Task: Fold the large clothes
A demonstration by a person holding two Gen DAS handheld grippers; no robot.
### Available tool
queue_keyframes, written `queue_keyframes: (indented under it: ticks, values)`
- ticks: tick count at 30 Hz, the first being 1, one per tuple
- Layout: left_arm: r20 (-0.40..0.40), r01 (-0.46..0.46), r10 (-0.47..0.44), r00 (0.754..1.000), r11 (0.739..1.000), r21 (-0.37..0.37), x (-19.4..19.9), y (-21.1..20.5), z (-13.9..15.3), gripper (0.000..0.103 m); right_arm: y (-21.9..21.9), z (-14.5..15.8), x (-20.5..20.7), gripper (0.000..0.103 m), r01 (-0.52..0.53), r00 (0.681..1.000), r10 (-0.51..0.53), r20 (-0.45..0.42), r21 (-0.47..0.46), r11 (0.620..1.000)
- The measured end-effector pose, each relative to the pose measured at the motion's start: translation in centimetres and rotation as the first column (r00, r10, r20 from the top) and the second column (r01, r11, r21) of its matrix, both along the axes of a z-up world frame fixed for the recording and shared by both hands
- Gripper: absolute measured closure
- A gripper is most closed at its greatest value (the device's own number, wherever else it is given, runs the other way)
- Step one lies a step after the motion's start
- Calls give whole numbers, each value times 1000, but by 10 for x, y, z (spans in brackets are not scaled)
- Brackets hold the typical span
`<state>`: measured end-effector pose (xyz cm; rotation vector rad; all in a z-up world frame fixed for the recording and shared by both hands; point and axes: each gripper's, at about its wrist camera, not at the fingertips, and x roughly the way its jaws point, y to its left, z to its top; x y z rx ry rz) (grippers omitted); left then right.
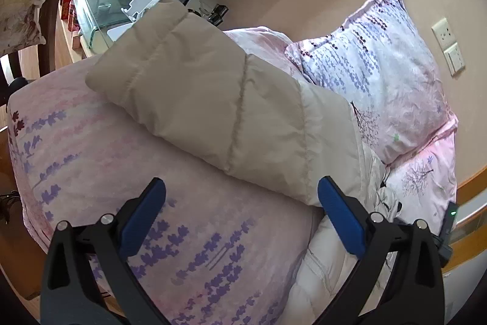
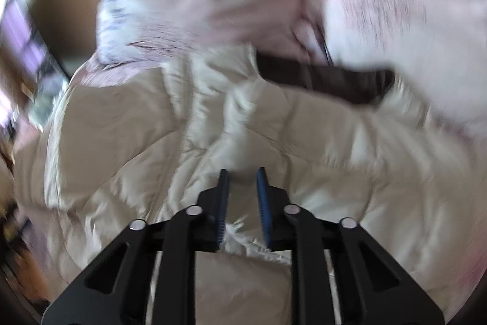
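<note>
A beige quilted jacket (image 1: 213, 99) lies on the bed (image 1: 91, 148), one folded part raised toward the far left and its near end cut off. The right tool (image 2: 242, 191) has its jaws nearly together around a fabric ridge, blur hiding whether they pinch it. The left tool (image 1: 242, 203) hovers with jaws wide apart. A floral pillow (image 1: 380, 75) lies far right.

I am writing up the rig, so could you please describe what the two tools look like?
Both look alike. The left tool and right tool have matte black angular linkage arms joined by round silver pins, and flat blue pads lining each finger. No cables, markings or sleeves show.
</note>
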<state>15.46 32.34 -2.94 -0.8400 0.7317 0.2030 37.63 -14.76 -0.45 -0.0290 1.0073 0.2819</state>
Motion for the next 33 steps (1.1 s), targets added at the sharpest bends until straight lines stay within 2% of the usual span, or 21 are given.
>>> queue_keyframes:
  ticks: [2, 3, 5, 6, 7, 9, 10, 14, 17, 19, 21, 24, 26, 28, 33]
  values:
    - [14, -7, 7, 1000, 1000, -13, 0, 2, 0, 3, 8, -23, 14, 85, -50, 992, 48, -120, -18, 999]
    - [16, -14, 15, 1000, 1000, -22, 0, 4, 0, 3, 12, -28, 15, 85, -62, 991, 56, -121, -50, 997]
    - [21, -37, 38, 999, 997, -73, 0, 10, -2, 3, 14, -21, 10, 84, -65, 994, 61, -96, -47, 997]
    - [25, -49, 52, 998, 994, -93, -1, 13, -3, 4, 10, -14, 8, 78, -60, 994, 58, -92, -17, 998]
    - [25, -74, 78, 997, 990, -119, -2, 18, -5, 5, 2, -5, 4, 66, -52, 995, 56, -86, 41, 998]
    - [26, -109, 114, 993, 982, -154, -4, 26, -8, 11, -12, 10, -3, 47, -42, 997, 50, -63, 119, 992]
    - [27, -127, 134, 991, 977, -173, -4, 31, -9, 13, -22, 20, -11, 45, -39, 998, 46, -40, 147, 988]
    - [19, -185, 194, 981, 958, -218, -3, 47, -12, 27, -57, 40, -26, 45, -52, 998, 55, -6, 205, 977]
    - [4, -239, 248, 969, 936, -259, -3, 60, -17, 41, -94, 51, -41, 45, -25, 999, 20, 25, 245, 969]
    - [-8, -265, 274, 962, 921, -285, -1, 69, -21, 52, -115, 56, -45, 44, 1, 999, -13, 45, 252, 968]
    - [-23, -282, 287, 958, 918, -280, 3, 75, -25, 75, -131, 57, -49, 44, 32, 997, -47, 53, 258, 965]
    - [-23, -289, 295, 955, 913, -287, 6, 83, -32, 90, -160, 62, -60, 44, 76, 992, -100, 74, 269, 960]
    - [-17, -289, 296, 955, 915, -282, 8, 83, -27, 95, -179, 66, -67, 44, 109, 985, -139, 99, 267, 958]
    - [14, -267, 279, 960, 929, -255, 11, 79, -11, 97, -193, 69, -72, 44, 133, 979, -168, 116, 263, 956]
    - [156, -134, 163, 974, 974, -181, 29, 47, 57, 97, -210, 70, -80, 44, 162, 971, -199, 135, 245, 956]
